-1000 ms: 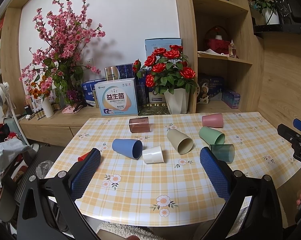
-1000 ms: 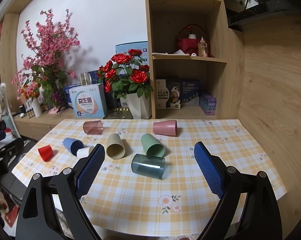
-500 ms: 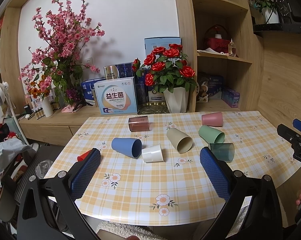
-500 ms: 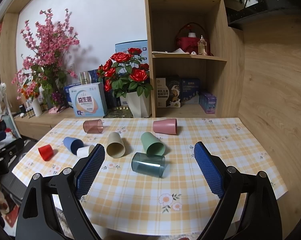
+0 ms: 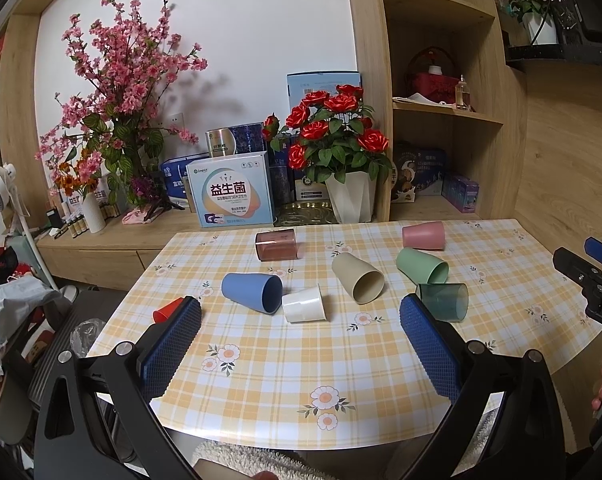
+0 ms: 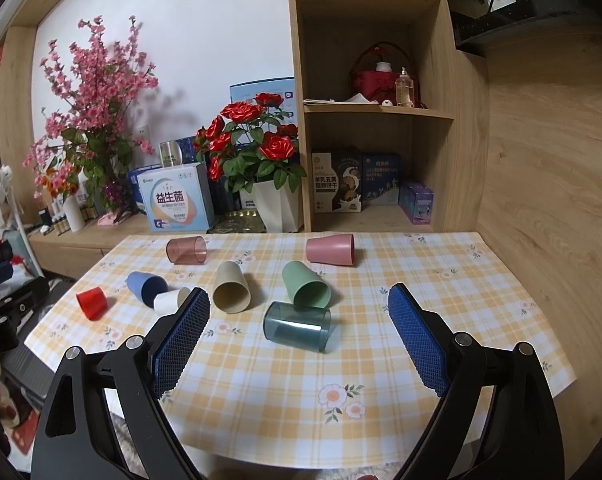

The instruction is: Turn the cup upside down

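Observation:
Several cups lie on their sides on a checked table (image 5: 261, 364): blue (image 5: 252, 285), white (image 5: 303, 304), beige (image 5: 357, 278), green (image 5: 421, 266), clear teal (image 5: 443, 301), pink (image 5: 423, 235), clear maroon (image 5: 276, 244). A small red cup (image 5: 168, 309) sits partly behind my left finger. My left gripper (image 5: 301, 312) is open and empty above the near edge. My right gripper (image 6: 299, 312) is open and empty, with the teal cup (image 6: 297, 325) lying just ahead between its fingers. The green cup (image 6: 305, 284) and beige cup (image 6: 231, 287) lie beyond.
A rose pot (image 5: 349, 196), boxes (image 5: 233, 194) and a pink blossom vase (image 5: 93, 212) stand on the sideboard behind the table. Wooden shelves (image 6: 377, 112) rise at the back right. A wood wall (image 6: 549, 184) runs along the right side.
Both views have shifted slightly forward toward the table. The cups have not moved and both grippers stay open.

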